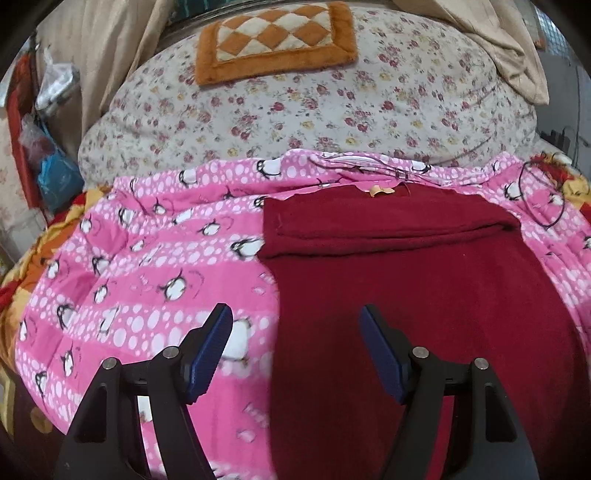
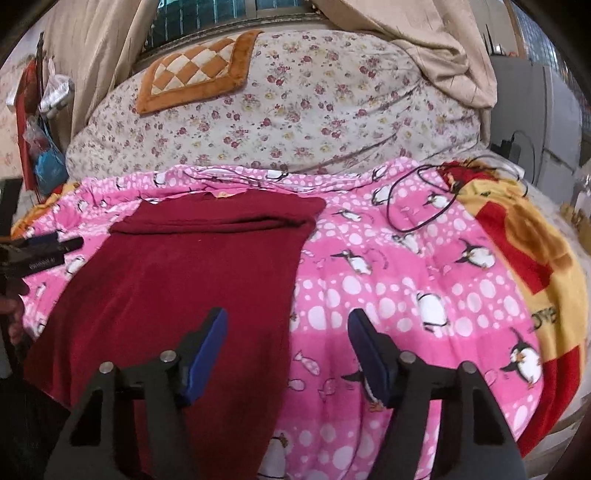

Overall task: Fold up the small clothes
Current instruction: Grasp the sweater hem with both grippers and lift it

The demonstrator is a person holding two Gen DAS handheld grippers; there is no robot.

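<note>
Both tools gape — garment label unreadable.

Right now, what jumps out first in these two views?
The dark red garment lies flat on the pink penguin blanket, its far end already folded over. Both sets of open jaws hover over its near edges, left gripper and right gripper. An orange checkered cushion sits on the floral quilt behind.

Soft, fairly dim indoor light comes from the far window, colours stay saturated, shadows are faint, fisheye bending curves the dark-vignetted edges, and slight motion blur smears the near pink blanket.
</note>
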